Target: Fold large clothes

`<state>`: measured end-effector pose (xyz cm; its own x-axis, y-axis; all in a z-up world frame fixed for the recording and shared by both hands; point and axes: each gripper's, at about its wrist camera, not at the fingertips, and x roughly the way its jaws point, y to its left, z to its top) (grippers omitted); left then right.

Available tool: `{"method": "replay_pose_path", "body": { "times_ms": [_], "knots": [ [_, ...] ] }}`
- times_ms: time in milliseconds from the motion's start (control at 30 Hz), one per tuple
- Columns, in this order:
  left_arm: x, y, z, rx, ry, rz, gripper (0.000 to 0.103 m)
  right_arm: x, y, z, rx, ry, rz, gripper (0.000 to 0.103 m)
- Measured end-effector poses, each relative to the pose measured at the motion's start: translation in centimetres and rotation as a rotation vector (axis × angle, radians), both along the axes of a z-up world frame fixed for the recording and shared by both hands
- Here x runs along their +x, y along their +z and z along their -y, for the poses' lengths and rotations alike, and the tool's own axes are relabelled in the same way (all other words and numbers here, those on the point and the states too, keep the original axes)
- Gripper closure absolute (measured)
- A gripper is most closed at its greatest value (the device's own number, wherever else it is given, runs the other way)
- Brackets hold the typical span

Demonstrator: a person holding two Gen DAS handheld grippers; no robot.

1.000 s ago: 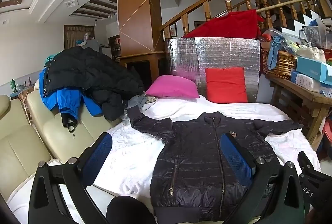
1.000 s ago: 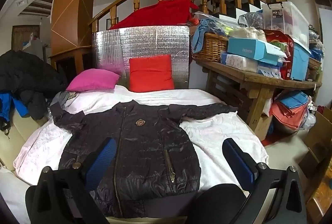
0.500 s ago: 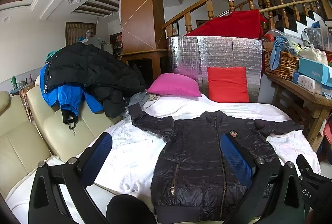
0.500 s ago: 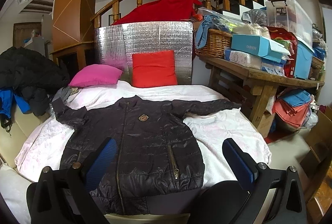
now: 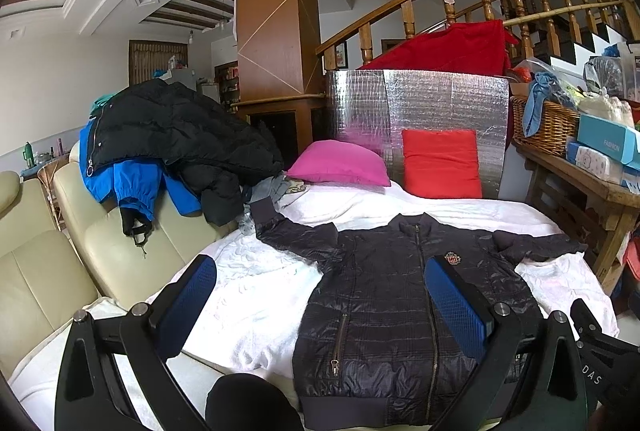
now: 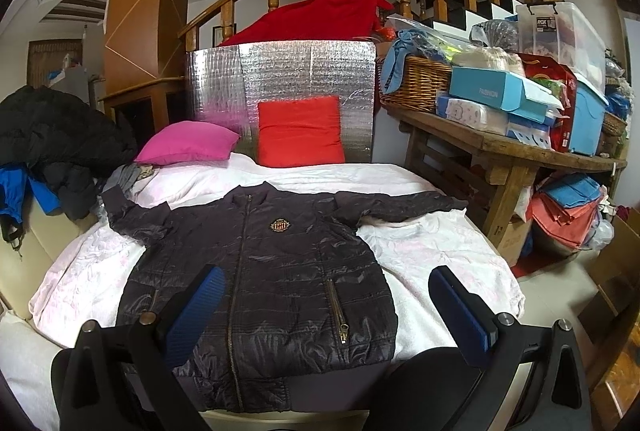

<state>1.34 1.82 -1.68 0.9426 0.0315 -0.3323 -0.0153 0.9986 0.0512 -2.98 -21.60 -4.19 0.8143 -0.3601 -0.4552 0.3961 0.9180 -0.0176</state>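
One dark quilted jacket (image 6: 276,271) lies flat, front up and zipped, on the white bedspread (image 6: 432,255). Collar points toward the red cushion (image 6: 300,131); hem sits at the near bed edge. Sleeves spread sideways, so the widest span runs across the bed. Bare bedspread flanks both sides of the body. Left gripper (image 5: 320,307) hovers wide apart, holding nothing; right gripper (image 6: 326,311) likewise. Cream sofa (image 5: 60,255) bounds the left, wooden table (image 6: 508,159) the right.
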Motion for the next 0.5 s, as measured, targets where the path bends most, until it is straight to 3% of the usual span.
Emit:
{"method": "replay_pose_path", "body": {
  "times_ms": [500],
  "knots": [
    [0.03, 0.12, 0.06, 0.003, 0.003, -0.001, 0.0, 0.01, -0.21, 0.02, 0.007, 0.006, -0.003, 0.0]
  ]
}}
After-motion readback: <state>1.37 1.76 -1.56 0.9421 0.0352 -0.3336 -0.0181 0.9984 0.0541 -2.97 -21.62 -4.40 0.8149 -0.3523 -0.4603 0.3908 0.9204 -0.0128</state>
